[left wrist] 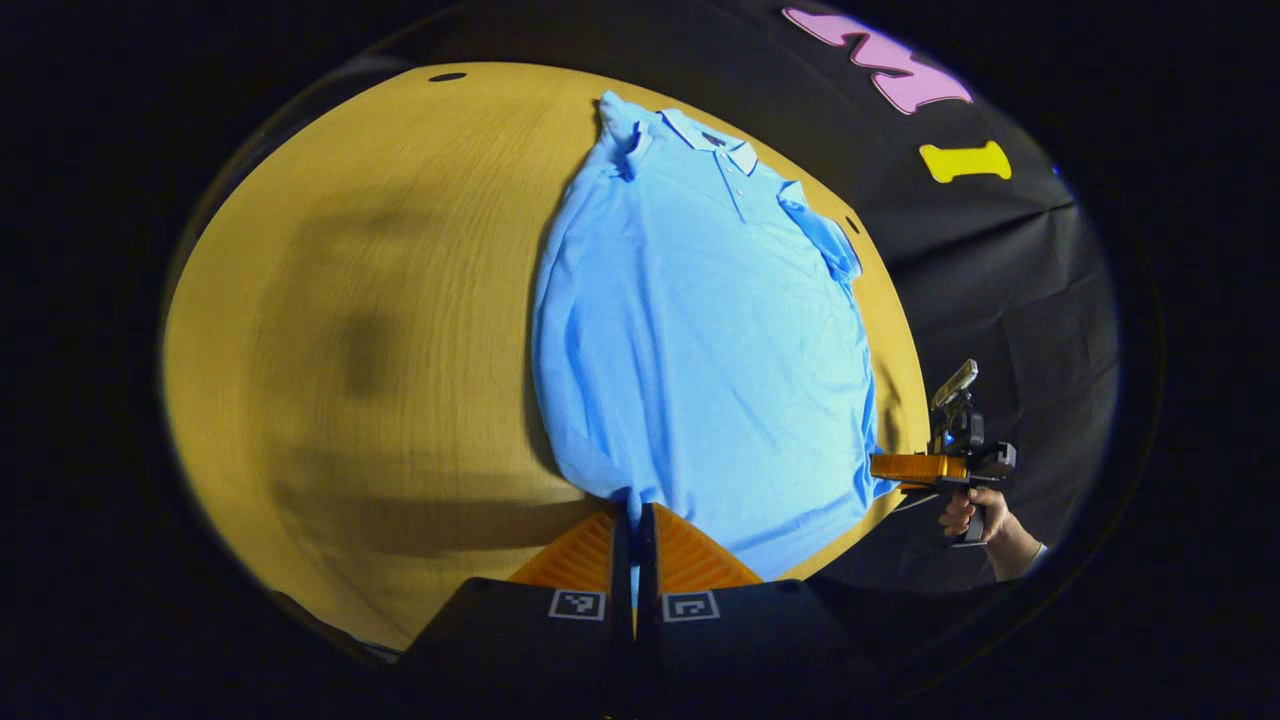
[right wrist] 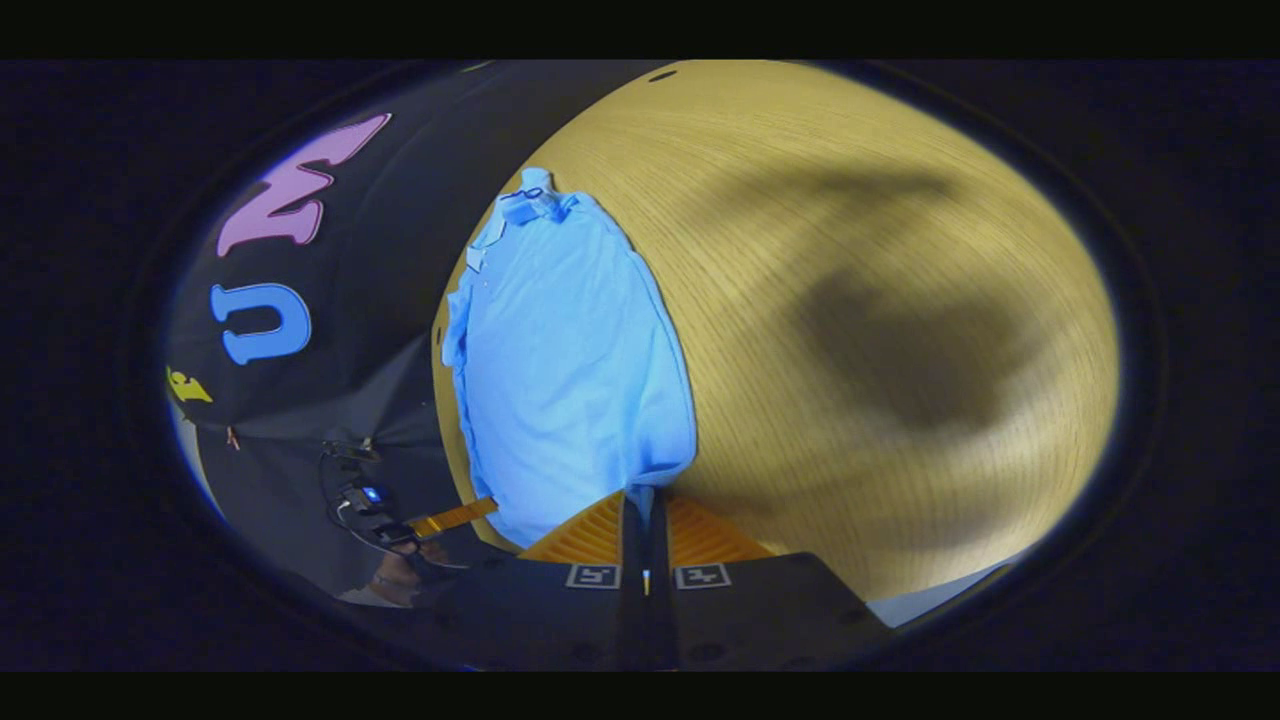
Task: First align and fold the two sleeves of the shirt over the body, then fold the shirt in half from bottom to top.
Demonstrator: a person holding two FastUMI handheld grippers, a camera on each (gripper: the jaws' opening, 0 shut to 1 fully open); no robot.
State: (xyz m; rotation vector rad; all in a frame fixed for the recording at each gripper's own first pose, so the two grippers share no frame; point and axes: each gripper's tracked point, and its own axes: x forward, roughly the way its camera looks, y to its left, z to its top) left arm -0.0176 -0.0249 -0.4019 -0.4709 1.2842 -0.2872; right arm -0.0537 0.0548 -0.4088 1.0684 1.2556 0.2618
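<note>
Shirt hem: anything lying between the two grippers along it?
Only the shirt itself. In the left gripper view its bottom hem runs unbroken from the left gripper to the right gripper, nothing on it.

Light blue polo shirt (left wrist: pixel 700 340) lies flat, front up, on the wooden table (left wrist: pixel 400 330). Both short sleeves are folded in over the body; collar at the table's far edge, hem at its near edge.
</note>
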